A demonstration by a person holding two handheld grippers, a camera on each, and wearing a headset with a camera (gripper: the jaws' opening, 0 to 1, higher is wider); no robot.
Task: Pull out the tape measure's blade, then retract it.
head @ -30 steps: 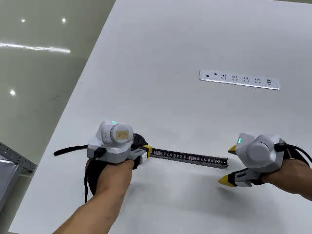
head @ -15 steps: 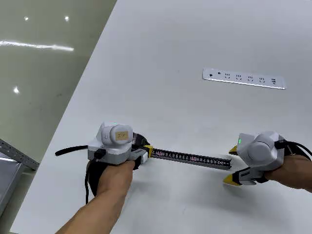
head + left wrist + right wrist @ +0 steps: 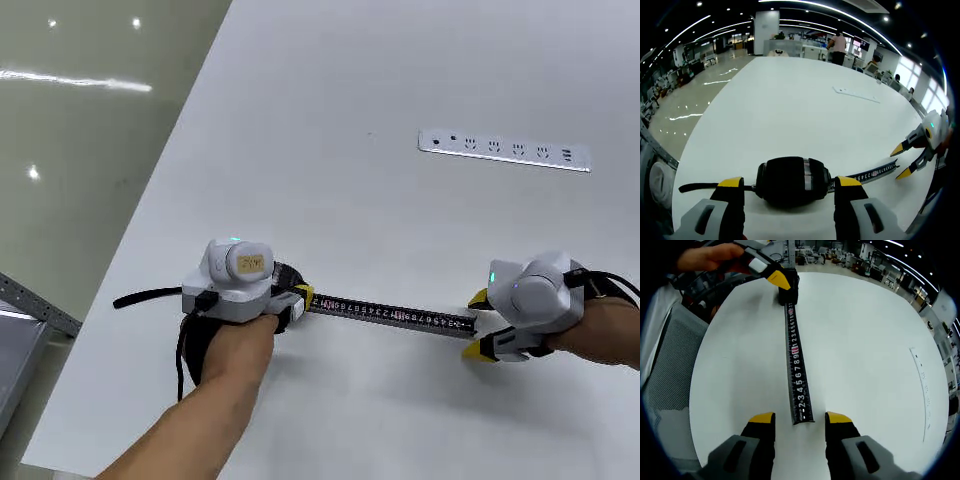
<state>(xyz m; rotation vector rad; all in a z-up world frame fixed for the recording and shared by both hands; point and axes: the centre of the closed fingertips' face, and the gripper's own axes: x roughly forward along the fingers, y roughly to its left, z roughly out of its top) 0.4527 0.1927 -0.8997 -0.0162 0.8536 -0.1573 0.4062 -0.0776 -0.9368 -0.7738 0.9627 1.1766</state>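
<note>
Tape measure case (image 3: 792, 175) is resting on white surface (image 3: 400, 80), clamped in left claw (image 3: 789, 182) as an anchor, while blade (image 3: 796, 370) is lying stretched toward right claw (image 3: 795, 418), whose jaws are standing parted astride its tip, not gripping.

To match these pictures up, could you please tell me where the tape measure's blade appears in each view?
Head view: the blade lies lower middle, running left to right.
Left gripper view: the blade is lower right, curving away from the case.
Right gripper view: the blade is at centre, running straight up from the bottom.
Shared landmark: the white power strip.
</note>
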